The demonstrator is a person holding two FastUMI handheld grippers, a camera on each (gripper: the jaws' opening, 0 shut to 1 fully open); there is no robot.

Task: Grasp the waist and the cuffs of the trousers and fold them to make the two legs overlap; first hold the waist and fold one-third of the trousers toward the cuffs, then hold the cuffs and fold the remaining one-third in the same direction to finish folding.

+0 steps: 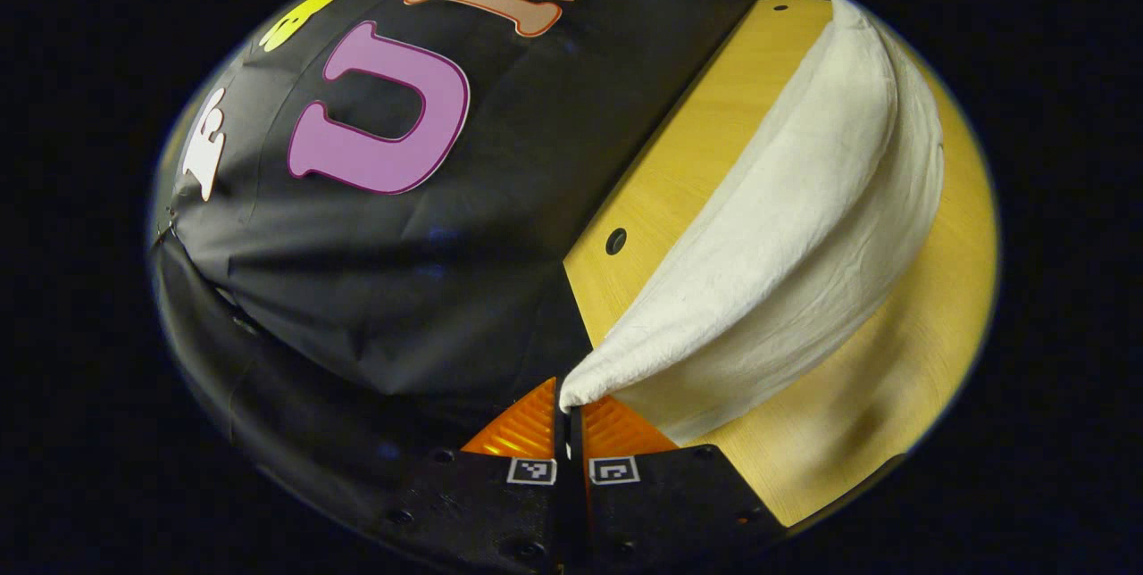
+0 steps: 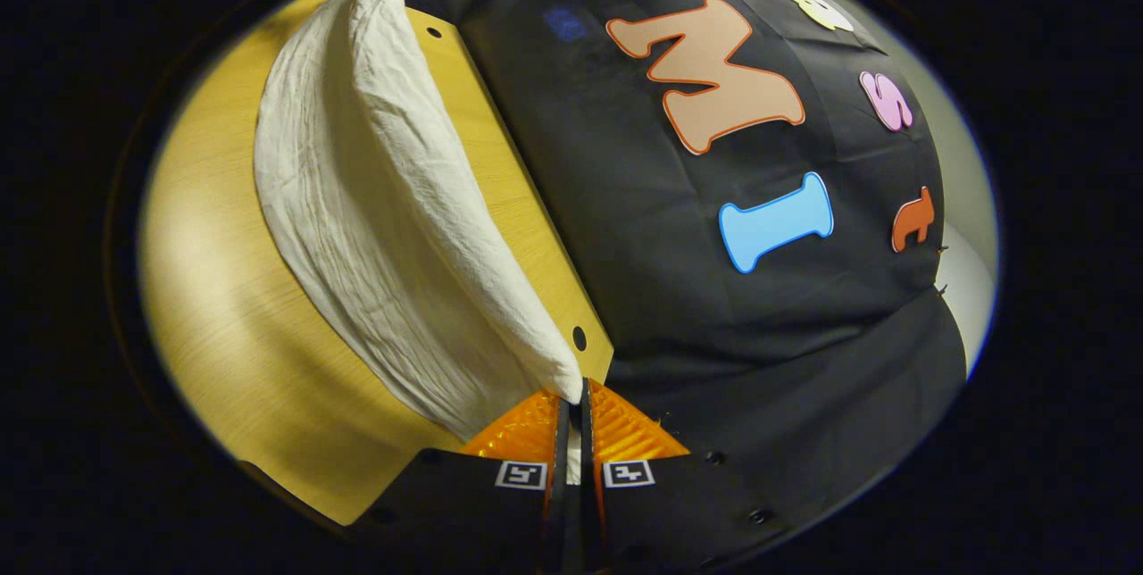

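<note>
Both grippers have a corner of the trousers (image 1: pixel 804 227) pinched right now. The left gripper (image 1: pixel 570 410) has its fingers closed tight on a pointy bit of the cream fabric, and the right gripper (image 2: pixel 576 405) is clamped on the other end the same way, with cloth poking down between its fingers. The fabric is lifted off the yellow wooden bench (image 1: pixel 688 164) along one long edge, while the rest sags back down onto it. It sits pretty close to the bench's back edge, by the black cloth wall (image 2: pixel 679 289).

Honestly, the grips look skimpy, just the very tip of each corner. If they swing the fold over fast, I'd guess a corner slips out or the layers slide and the legs end up crooked.
</note>
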